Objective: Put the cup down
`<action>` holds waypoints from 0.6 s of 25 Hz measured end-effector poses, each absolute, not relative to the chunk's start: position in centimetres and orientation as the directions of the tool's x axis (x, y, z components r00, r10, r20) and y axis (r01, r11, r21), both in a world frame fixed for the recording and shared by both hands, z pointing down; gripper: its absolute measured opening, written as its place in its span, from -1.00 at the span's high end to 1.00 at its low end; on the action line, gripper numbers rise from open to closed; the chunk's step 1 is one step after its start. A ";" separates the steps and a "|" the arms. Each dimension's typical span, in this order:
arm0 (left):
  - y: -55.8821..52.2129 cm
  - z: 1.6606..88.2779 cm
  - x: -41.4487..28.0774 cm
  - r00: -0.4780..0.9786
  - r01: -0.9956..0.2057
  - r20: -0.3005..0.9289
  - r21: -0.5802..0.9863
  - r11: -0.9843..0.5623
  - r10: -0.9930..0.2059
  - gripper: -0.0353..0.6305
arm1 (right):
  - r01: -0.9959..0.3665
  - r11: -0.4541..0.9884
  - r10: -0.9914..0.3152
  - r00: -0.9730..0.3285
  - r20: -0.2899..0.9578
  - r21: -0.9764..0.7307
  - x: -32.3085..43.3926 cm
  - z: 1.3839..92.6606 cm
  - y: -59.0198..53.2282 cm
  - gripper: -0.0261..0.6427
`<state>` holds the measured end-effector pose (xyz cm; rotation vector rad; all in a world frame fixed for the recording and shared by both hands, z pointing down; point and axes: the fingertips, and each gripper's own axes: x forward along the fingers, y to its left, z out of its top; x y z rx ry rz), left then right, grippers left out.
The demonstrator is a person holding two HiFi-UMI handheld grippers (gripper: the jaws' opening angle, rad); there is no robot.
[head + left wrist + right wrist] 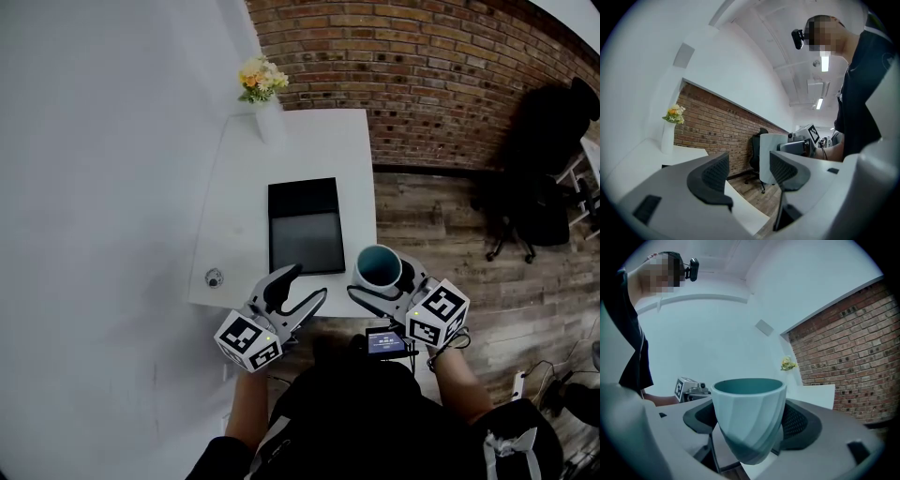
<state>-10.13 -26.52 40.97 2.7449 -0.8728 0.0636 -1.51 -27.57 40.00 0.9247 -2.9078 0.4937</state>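
Cup [749, 420] wall facets: right gripper view only

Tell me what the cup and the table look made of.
The cup: probably glazed ceramic, possibly plastic; thick rim, faceted pale teal wall with a soft sheen. The table: likely white laminate or painted board; flat, smooth, matte, no grain visible.

Brick wall [422, 75] ahead, white wall [94, 187] left, wood plank floor [431, 216], black office chair [548, 178], white table [309, 141].
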 end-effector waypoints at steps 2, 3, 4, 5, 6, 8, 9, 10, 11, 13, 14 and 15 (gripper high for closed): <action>-26.5 40.9 -10.1 0.819 -0.573 0.119 0.231 -0.786 -0.562 0.06 | -0.565 0.774 -0.548 -0.824 0.144 -0.287 -1.6 40.1 -27.6 -0.26; -26.5 40.9 -10.1 0.818 -0.574 0.121 0.231 -0.786 -0.562 0.06 | -0.562 0.775 -0.545 -0.826 0.144 -0.287 -1.6 40.2 -27.5 -0.26; -26.5 40.9 -10.1 0.817 -0.576 0.123 0.231 -0.784 -0.564 0.06 | -0.561 0.776 -0.543 -0.827 0.145 -0.288 -1.6 40.3 -27.5 -0.26; -26.5 41.0 -10.2 0.815 -0.578 0.124 0.232 -0.782 -0.566 0.07 | -0.560 0.777 -0.543 -0.827 0.145 -0.289 -1.6 40.3 -27.6 -0.26; -26.6 41.0 -10.2 0.815 -0.579 0.124 0.233 -0.782 -0.566 0.07 | -0.560 0.776 -0.543 -0.827 0.144 -0.290 -1.7 40.2 -27.6 -0.26; -26.6 40.9 -10.1 0.815 -0.578 0.120 0.232 -0.783 -0.566 0.07 | -0.561 0.775 -0.544 -0.827 0.144 -0.291 -1.6 40.1 -27.7 -0.26; -26.6 40.9 -10.1 0.816 -0.577 0.120 0.231 -0.783 -0.566 0.07 | -0.560 0.776 -0.543 -0.827 0.144 -0.290 -1.6 40.1 -27.8 -0.26; -26.7 41.0 -10.1 0.816 -0.577 0.123 0.231 -0.783 -0.565 0.07 | -0.559 0.777 -0.542 -0.828 0.144 -0.288 -1.6 40.1 -27.9 -0.26; -26.7 41.1 -10.1 0.816 -0.577 0.126 0.232 -0.783 -0.564 0.07 | -0.558 0.779 -0.541 -0.829 0.144 -0.286 -1.6 40.1 -28.0 -0.26; -26.7 41.0 -10.1 0.817 -0.575 0.130 0.232 -0.784 -0.561 0.07 | -0.555 0.783 -0.537 -0.831 0.145 -0.280 -1.6 40.1 -28.3 -0.26; -26.8 41.0 -10.0 0.818 -0.574 0.130 0.231 -0.786 -0.560 0.07 | -0.554 0.785 -0.535 -0.832 0.147 -0.277 -1.6 40.1 -28.5 -0.26; -26.9 40.9 -9.9 0.819 -0.574 0.131 0.230 -0.786 -0.559 0.07 | -0.553 0.787 -0.533 -0.833 0.149 -0.274 -1.6 40.2 -28.7 -0.26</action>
